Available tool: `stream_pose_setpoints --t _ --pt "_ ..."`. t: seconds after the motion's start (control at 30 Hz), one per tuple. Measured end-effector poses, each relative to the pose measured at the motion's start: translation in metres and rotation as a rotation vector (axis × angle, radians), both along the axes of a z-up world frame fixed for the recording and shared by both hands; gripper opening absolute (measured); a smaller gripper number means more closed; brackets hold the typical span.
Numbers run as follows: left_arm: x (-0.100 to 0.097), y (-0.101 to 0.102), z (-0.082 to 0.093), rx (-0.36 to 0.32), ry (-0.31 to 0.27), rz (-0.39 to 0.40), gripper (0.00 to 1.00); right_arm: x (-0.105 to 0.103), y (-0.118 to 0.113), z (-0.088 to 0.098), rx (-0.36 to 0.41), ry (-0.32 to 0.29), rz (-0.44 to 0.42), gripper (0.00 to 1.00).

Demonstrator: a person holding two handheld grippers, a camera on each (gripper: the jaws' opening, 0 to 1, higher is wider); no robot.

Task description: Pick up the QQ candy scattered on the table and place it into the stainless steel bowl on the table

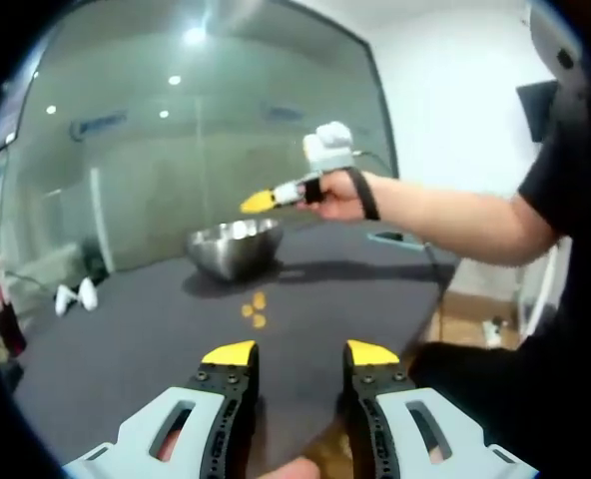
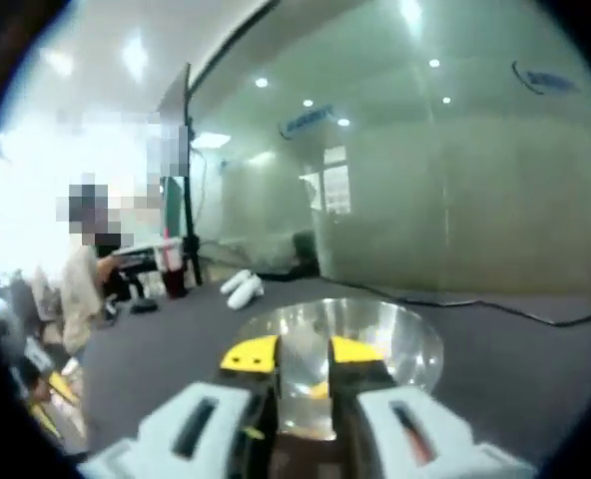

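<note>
Both grippers' jaws spread; right gripper (image 2: pixel 302 352) over bowl (image 2: pixel 415 344) holding candy (image 2: pixel 318 390).

Each claw has pale grey jaw bodies with slotted openings, black screw-studded inner edges and yellow tips. The person wears a black short sleeve (image 1: pixel 550 170) and black wrist strap (image 1: pixel 363 195).

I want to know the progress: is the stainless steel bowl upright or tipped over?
Upright. The stainless steel bowl stands on its base on the dark table, its opening facing up; the right gripper view looks down into it.
</note>
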State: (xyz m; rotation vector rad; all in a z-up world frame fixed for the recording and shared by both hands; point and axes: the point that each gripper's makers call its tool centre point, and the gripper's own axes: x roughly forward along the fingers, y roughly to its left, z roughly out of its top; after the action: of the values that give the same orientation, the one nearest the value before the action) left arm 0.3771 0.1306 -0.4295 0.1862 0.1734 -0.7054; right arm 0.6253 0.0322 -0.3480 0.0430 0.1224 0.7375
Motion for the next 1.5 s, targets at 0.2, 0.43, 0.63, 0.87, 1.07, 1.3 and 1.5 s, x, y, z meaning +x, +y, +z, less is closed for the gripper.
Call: stream_pose_setpoints --t 0.2,0.43,0.63,0.87,1.07,1.3,1.5 --pt "0.001 -0.002 -0.001 0.008 0.001 0.0 0.35 -0.03 0.006 0.009 0.017 -0.021 0.061 0.18" --pt "0.002 -0.001 -0.002 0.012 -0.002 0.003 0.35 -0.07 0.008 -0.023 -0.063 -0.017 0.166 0.18" --pt "0.002 0.004 -0.003 0.008 0.001 0.011 0.35 -0.098 -0.001 -0.041 -0.091 -0.021 0.195 0.18" --pt "0.004 0.007 -0.005 0.006 0.003 0.017 0.35 -0.118 -0.01 -0.072 -0.155 -0.008 0.215 0.18" --pt "0.003 0.004 -0.002 0.003 -0.006 0.01 0.35 -0.12 -0.01 -0.093 -0.196 0.027 0.215 0.18" --pt "0.002 0.006 -0.003 -0.001 -0.005 0.014 0.35 -0.113 -0.003 -0.111 -0.254 0.045 0.242 0.18" --pt "0.002 0.009 -0.001 -0.009 -0.005 0.025 0.35 -0.102 0.006 -0.115 -0.25 0.06 0.254 0.18"
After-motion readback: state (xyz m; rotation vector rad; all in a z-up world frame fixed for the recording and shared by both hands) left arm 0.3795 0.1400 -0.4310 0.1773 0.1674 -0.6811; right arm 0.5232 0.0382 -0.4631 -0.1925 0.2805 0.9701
